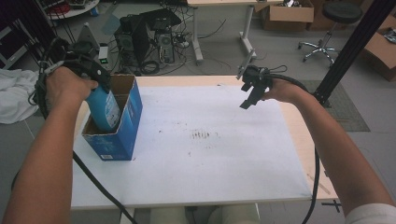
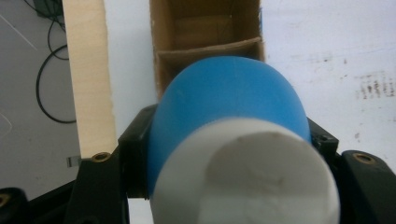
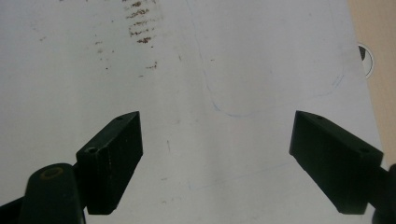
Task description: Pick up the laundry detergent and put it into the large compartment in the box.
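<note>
Blue plastic bottle (image 1: 105, 108) with a white cap (image 2: 245, 175), pinched between the black jaws of the left hand-held gripper (image 1: 95, 70), tilted, lower end down inside the open-topped blue cardboard box (image 1: 122, 133). In the left gripper view: jaws pressed against both sides of the bottle just below the cap, with the box's brown inner walls and a cardboard divider (image 2: 208, 46) straight beyond the bottle's rounded shoulder. Box standing near the left edge of the tabletop (image 1: 210, 186), on the white sheet (image 1: 224, 158) covering most of it, bare pale wood along the right and far edges. Left hand (image 1: 67, 86) wrapped over the gripper from above, cable (image 1: 98, 186) trailing down past the near table edge.

Right hand-held gripper (image 1: 252, 93) held above the far right part of the white sheet, well apart from box and bottle, jaws spread wide and holding nothing. In the right gripper view: white sheet between the two jaws, dark smudge marks (image 3: 140, 25) toward the top and a faint blue pen outline (image 3: 275, 88) farther right.

Same dark smudges (image 1: 204, 135) near the sheet's middle in the high view. Beyond the tabletop: grey floor, computer towers (image 1: 147, 39) with tangled cables, cardboard boxes (image 1: 287, 14), a wheeled stool (image 1: 329, 32).
</note>
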Demonstrator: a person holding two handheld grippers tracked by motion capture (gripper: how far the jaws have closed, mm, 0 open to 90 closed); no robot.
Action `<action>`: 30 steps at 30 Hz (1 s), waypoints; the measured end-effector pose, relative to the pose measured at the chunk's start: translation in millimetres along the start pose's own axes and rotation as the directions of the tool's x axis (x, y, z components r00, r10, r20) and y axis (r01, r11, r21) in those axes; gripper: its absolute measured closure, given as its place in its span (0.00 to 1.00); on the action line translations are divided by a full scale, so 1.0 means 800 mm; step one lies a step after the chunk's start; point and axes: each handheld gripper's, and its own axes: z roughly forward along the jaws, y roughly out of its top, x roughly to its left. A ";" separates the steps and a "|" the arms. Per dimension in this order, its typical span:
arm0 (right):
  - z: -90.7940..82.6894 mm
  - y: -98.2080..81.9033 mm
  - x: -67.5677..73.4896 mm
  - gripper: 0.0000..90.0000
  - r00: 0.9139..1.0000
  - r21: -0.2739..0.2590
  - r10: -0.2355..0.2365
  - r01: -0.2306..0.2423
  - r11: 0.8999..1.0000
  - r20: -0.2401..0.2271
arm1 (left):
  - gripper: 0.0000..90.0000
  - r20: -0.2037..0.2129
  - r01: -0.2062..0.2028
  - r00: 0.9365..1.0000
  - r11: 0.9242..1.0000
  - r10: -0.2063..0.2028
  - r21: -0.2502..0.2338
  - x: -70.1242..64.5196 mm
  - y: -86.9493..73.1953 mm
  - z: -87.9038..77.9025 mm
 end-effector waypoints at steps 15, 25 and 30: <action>0.007 -0.001 -0.001 0.19 1.000 0.008 0.007 -0.006 1.000 -0.007 | 0.42 0.012 -0.011 1.000 1.000 0.011 0.018 -0.005 -0.017 0.075; 0.012 -0.004 -0.003 0.19 1.000 0.009 0.013 -0.013 1.000 -0.013 | 0.42 0.023 0.009 1.000 1.000 -0.010 0.020 -0.001 -0.029 0.109; 0.014 -0.004 -0.003 0.19 1.000 0.017 0.009 -0.009 1.000 -0.016 | 0.42 0.023 0.011 1.000 0.999 -0.012 0.037 0.002 -0.034 0.124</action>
